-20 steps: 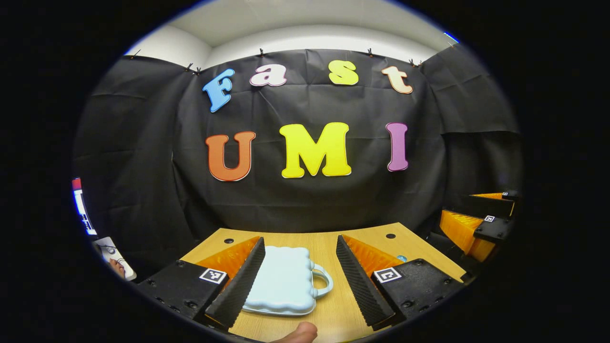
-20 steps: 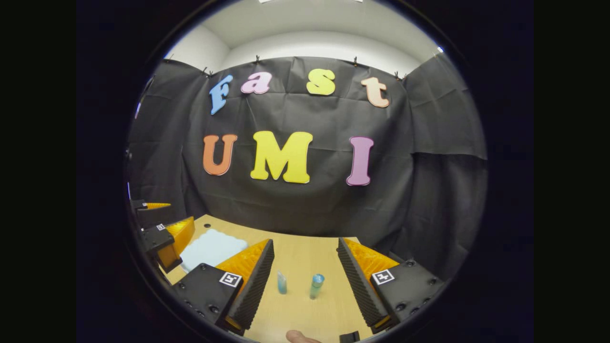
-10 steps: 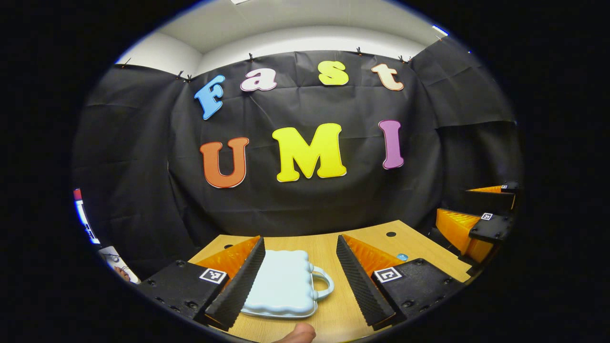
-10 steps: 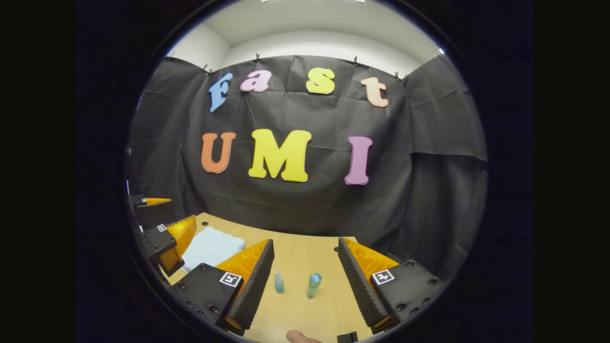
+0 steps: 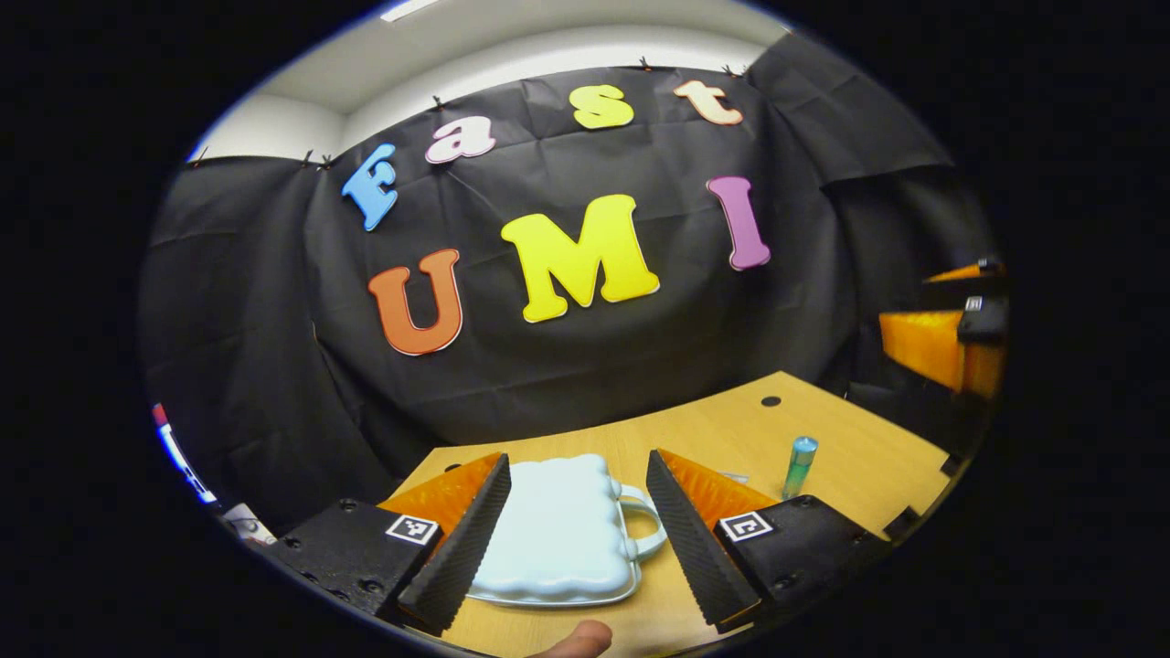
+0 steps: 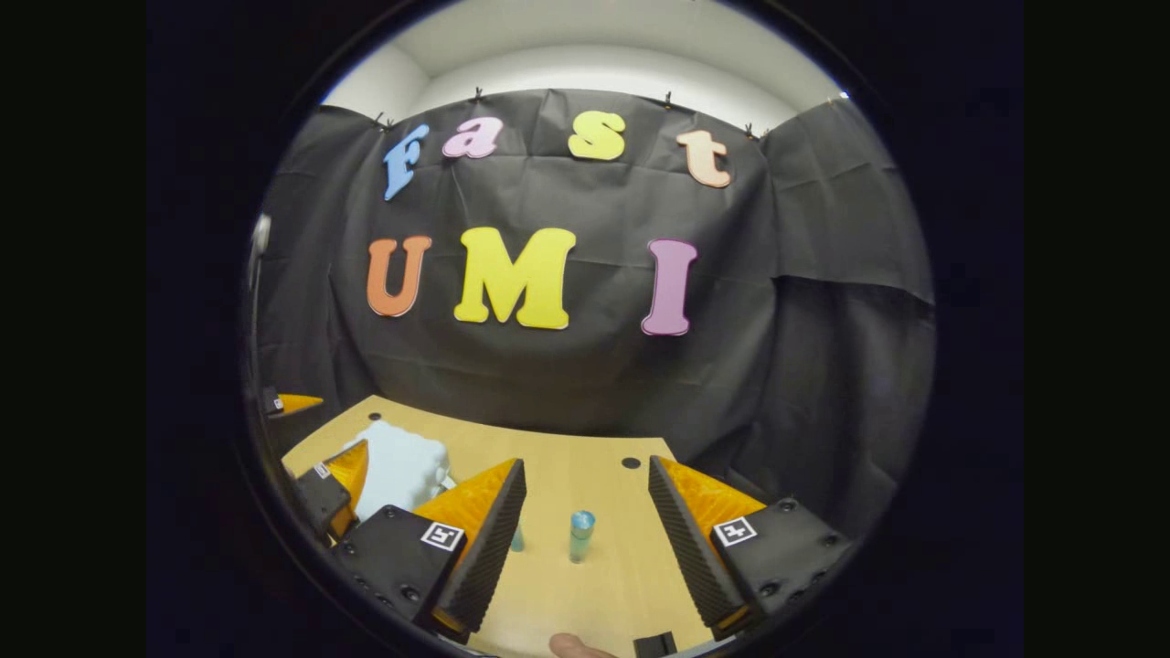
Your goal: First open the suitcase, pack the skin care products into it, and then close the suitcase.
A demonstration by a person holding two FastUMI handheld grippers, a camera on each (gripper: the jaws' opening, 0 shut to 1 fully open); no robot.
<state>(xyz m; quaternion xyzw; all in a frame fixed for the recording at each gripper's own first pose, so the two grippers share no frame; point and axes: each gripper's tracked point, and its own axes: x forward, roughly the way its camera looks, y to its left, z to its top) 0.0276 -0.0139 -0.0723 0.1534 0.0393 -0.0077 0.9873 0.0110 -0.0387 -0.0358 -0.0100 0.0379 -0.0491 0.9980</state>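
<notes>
So the little pale blue suitcase (image 5: 553, 535) is lying flat and shut on the wooden table (image 5: 722, 429), handle (image 5: 644, 535) pointing to the right in the left gripper view. The left gripper (image 5: 574, 530) hangs right over it with its jaws wide apart. The case sits in the gap between the two fingers, more under the left one, and I can't tell whether either finger touches it.

Over in the right gripper view, the right gripper (image 6: 585, 539) is spread open too, gripping nothing. A small blue-capped bottle (image 6: 580, 535) stands upright on the table between its fingers, well ahead of them. A second tiny bottle (image 6: 517, 539) peeks out beside the left finger, half hidden. The suitcase (image 6: 402, 466) shows off to the left there, with the left gripper (image 6: 334, 480) next to it.
</notes>
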